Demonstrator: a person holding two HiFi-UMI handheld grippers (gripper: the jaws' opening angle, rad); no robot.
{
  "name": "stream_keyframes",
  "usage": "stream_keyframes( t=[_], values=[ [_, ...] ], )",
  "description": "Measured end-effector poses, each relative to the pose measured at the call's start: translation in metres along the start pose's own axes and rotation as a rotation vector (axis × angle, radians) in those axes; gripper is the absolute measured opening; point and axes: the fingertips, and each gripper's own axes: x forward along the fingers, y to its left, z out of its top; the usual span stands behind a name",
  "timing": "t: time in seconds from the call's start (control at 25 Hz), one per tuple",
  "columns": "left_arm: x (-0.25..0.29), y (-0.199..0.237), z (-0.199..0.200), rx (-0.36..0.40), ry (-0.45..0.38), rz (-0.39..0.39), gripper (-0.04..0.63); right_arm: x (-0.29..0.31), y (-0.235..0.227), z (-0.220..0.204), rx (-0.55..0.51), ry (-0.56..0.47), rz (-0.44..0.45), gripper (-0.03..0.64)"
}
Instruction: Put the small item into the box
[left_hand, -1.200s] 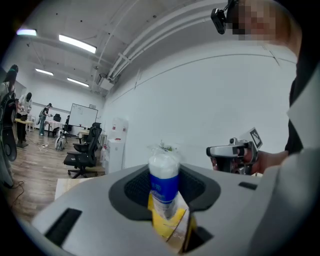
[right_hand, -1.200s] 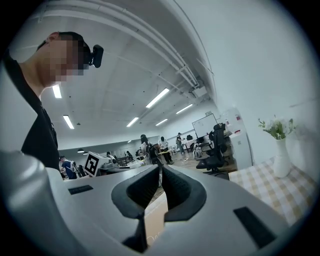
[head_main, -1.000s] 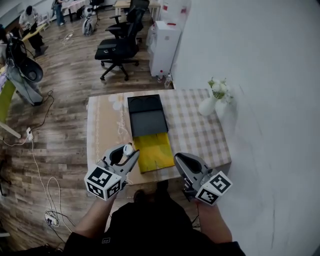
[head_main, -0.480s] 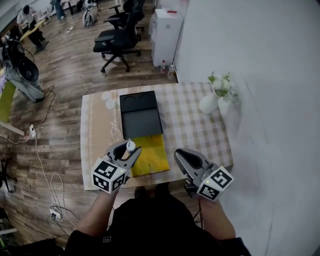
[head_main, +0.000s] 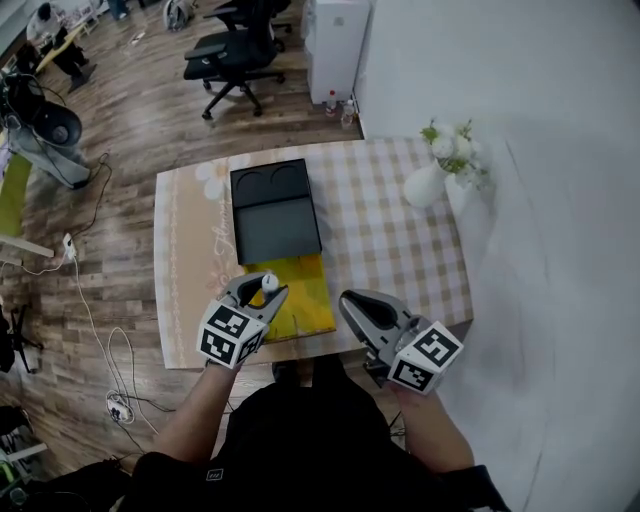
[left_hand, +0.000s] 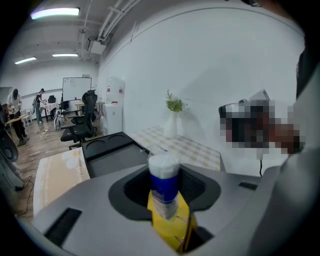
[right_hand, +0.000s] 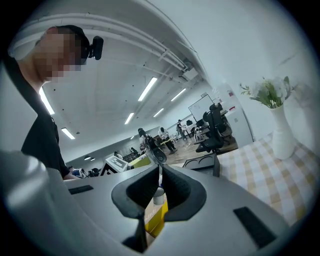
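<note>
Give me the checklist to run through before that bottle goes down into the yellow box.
1. Grip: left hand-held gripper shut on the small bottle: ok.
2. Aim: bottle above the left part of the yellow box: ok.
3. Box open at the top: cannot tell.
4. Right hand-held gripper shut, empty, to the right of the box and apart from it: ok.
5. Vase at the far right of the table, well away from the box: ok.

The grey left gripper (head_main: 262, 289), marker cube at its rear, is angling downward, its fingers clamping a small white-capped, blue-labelled bottle (head_main: 268, 282). The grey right gripper (head_main: 350, 300) is pointing nearly level, fingers pressing together.
</note>
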Motion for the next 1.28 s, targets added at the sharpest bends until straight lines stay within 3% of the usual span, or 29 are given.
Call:
stream_keyframes(
  t=[0.24, 0.84, 1.08, 1.28],
  values=[
    [0.016, 0.001, -0.025, -0.006, 0.079, -0.002, 0.152, -0.007, -0.008, 0.001, 0.001, 0.007, -0.018, 0.040],
    [0.026, 0.016, -0.039, -0.019, 0.084, 0.002, 0.189, -0.002, -0.008, 0.002, 0.000, 0.017, -0.038, 0.040],
    [0.029, 0.023, -0.038, -0.008, 0.059, 0.005, 0.210, 0.003, -0.007, 0.001, 0.004, 0.020, -0.044, 0.040],
    [0.012, 0.025, -0.014, 0.016, -0.022, 0.005, 0.207, 0.008, -0.001, 0.007, -0.015, 0.016, -0.049, 0.040]
  ],
)
